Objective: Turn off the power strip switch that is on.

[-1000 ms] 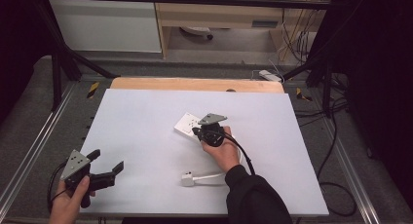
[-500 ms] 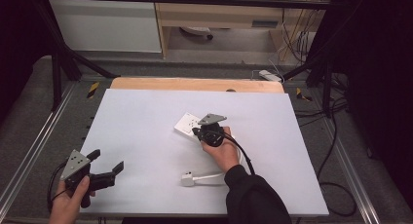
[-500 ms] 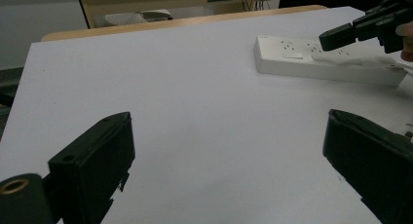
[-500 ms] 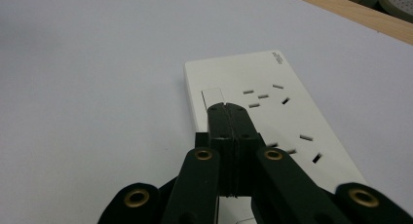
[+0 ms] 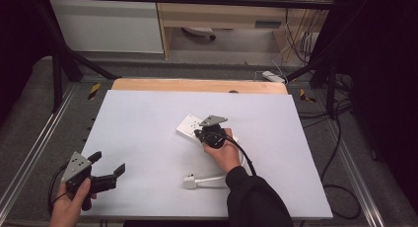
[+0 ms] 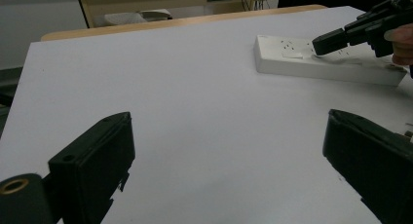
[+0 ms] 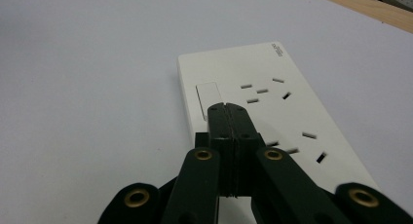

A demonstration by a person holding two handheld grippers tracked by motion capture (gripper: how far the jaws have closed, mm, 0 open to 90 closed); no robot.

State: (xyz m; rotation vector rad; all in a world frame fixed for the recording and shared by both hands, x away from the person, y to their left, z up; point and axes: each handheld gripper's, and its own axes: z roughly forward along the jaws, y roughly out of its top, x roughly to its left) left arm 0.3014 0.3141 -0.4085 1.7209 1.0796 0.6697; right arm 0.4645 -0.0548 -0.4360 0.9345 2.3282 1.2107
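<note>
My right hand-held gripper (image 7: 228, 107) has its jaws pressed together on nothing, tips over the white power strip (image 5: 190, 127) near the middle of the counter (image 5: 148, 118), beside its switch (image 7: 207, 100). My left hand-held gripper (image 5: 104, 164) hangs wide open and empty at the near left corner. A white plug (image 5: 190, 181) lies near the front edge.

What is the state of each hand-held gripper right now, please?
Left hand-held gripper: open, holding nothing.
Right hand-held gripper: closed, empty, its tip over the power strip.
</note>
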